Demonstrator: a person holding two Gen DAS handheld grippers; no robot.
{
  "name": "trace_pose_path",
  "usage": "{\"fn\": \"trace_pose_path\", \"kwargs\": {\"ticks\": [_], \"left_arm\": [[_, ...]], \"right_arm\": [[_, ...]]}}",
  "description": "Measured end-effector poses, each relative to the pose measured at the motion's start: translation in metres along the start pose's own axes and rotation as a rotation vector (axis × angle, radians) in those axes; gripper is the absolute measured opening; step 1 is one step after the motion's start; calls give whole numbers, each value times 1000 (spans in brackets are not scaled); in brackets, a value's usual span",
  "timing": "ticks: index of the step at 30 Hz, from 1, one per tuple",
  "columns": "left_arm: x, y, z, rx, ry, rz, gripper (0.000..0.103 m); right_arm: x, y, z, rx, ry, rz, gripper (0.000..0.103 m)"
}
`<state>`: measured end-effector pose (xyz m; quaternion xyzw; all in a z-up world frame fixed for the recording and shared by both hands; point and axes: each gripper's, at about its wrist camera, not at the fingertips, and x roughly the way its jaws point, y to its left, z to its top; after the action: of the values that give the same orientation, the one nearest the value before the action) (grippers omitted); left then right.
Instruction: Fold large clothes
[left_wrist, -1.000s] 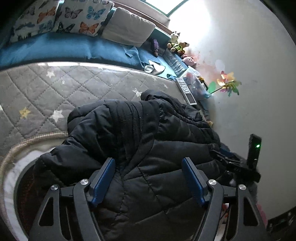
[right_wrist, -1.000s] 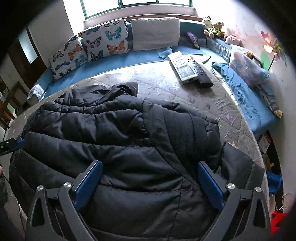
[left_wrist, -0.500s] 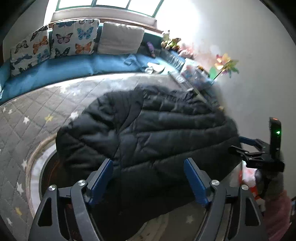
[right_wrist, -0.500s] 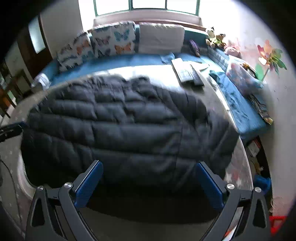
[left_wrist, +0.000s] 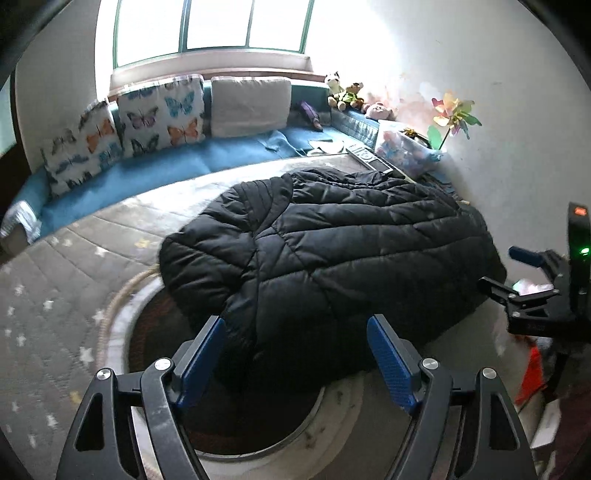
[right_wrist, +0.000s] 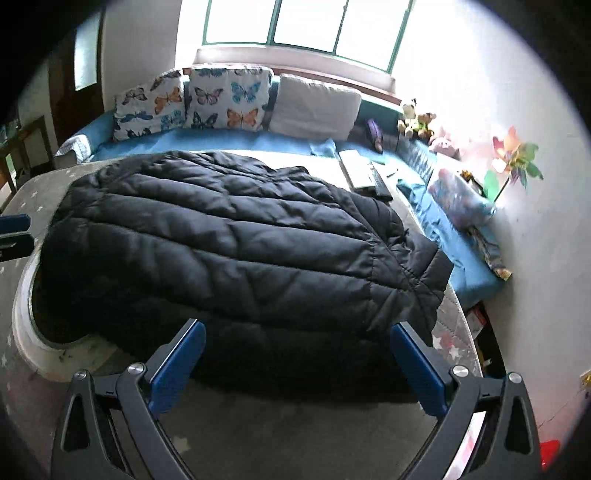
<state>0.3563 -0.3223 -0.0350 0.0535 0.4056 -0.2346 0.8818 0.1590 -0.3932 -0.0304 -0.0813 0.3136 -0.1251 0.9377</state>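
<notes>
Black puffer jacket (left_wrist: 332, 258) is noted lying bunched on the grey quilted bed (left_wrist: 74, 280), window-side of both grippers; left gripper (left_wrist: 295, 363) & right gripper (right_wrist: 297, 363) jaws spread, nothing gripped; between folds, judged; a hem/sleeve regrasp is req'd next.

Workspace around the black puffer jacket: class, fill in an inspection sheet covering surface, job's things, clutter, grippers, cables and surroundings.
Surface: grey star-print quilted mat with a round white-rimmed opening.
Job's things: black puffer jacket lying spread and bunched, partly over the opening.
Clutter: remote control, keyboard, plastic bag of toys.
Grippers: left gripper jaws open, holding nothing; right gripper jaws open, holding nothing.
Cables: nothing seen.
Surroundings: blue bench, butterfly cushions, window, plush toys, pinwheel, white wall.
</notes>
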Motion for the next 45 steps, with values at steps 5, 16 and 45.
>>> {"fn": "trace_pose_path", "kwargs": {"ticks": [5, 16, 45], "left_arm": [[-19, -13, -20, 42, -24, 55, 84], [-54, -26, -61, 36, -60, 88, 85], [-80, -26, -112, -6, -51, 128, 85]], "right_arm": [[-18, 21, -14, -35, -46, -8, 103], [-43, 42, -36, 12, -82, 23, 103], [-68, 53, -73, 154, -112, -25, 103]]}}
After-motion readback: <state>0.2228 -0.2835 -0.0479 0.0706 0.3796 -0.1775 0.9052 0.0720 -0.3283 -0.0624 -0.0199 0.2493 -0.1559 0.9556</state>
